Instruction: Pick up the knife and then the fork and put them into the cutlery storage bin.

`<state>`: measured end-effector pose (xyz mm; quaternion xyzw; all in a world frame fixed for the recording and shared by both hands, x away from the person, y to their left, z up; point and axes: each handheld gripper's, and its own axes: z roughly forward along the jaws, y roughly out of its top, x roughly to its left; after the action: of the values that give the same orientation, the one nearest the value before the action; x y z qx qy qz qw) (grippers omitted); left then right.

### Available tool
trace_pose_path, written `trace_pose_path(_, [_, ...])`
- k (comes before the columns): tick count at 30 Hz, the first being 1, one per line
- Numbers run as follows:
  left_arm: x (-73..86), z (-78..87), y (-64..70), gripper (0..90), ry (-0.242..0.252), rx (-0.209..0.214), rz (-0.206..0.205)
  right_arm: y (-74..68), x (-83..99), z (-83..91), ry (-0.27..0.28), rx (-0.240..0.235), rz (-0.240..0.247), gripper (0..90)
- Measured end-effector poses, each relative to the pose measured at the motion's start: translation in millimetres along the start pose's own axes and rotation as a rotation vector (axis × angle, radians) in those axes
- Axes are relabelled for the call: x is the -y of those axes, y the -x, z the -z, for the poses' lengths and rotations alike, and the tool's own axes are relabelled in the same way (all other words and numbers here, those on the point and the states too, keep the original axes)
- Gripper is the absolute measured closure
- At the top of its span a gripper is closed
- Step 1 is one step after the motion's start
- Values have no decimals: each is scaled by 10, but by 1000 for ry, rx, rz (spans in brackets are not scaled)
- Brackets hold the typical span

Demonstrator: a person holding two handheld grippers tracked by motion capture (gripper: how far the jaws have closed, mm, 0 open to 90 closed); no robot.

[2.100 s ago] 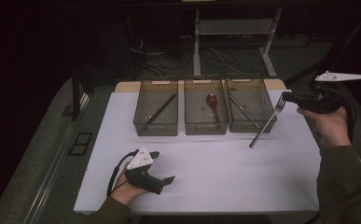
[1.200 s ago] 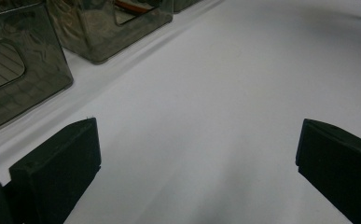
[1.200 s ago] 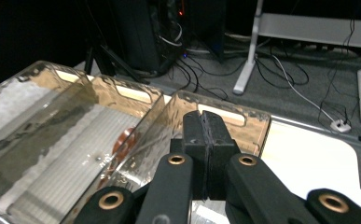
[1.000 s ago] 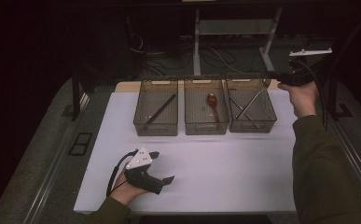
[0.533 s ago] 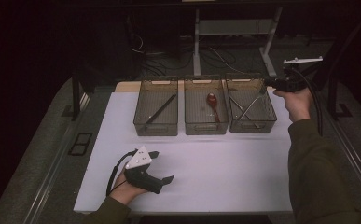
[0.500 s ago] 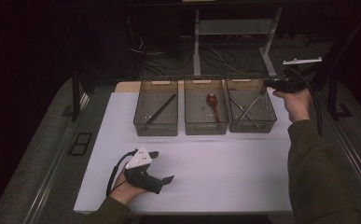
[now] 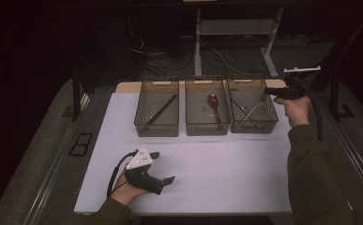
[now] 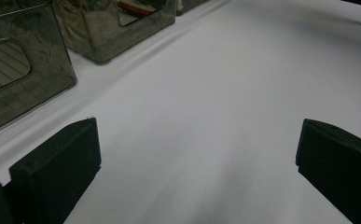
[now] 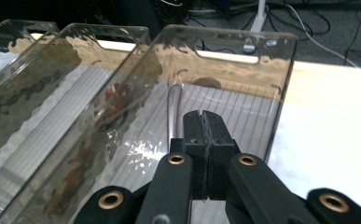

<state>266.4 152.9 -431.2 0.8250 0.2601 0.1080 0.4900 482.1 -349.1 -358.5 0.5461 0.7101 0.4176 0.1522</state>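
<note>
Three clear smoky bins stand in a row at the back of the white table. My right gripper hovers over the right bin at its right rim, jaws pressed shut with nothing visible between them. In the right gripper view the shut gripper points into that bin, above a thin metal utensil lying inside. That metal utensil lies bent across the bin floor. My left gripper rests on the table near the front left, held in a hand, and is open over bare table.
The middle bin holds a red spoon. The left bin holds a dark long utensil. Dark floor with cables and a desk frame lies beyond the table's back edge.
My right gripper carried a long metal utensil from the table's right side up to the right bin. The utensil now lies in the bin. The left gripper has stayed put.
</note>
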Motion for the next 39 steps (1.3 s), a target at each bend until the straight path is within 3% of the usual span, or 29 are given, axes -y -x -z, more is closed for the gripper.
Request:
trace_pose_path(6, [-2, -3, 0, 0, -4, 1, 1, 89, 81, -51, -18, 32, -14, 869])
trace_pose_path(9, [0, -3, 2, 0, -1, 1, 1, 111, 121, -70, -38, 69, 10, 790])
trace_pose_path(16, [0, -5, 5, 0, -3, 1, 0, 156, 166, -5, -15, 95, -3, 590])
trace_pose_path(23, [0, -7, 6, 0, -7, 1, -3, 106, 167, 106, 6, 59, 31, 442])
trace_pose_path(39, [-2, 4, 3, 0, -11, -5, -9, -143, 343, 337, 33, -34, 112, 354])
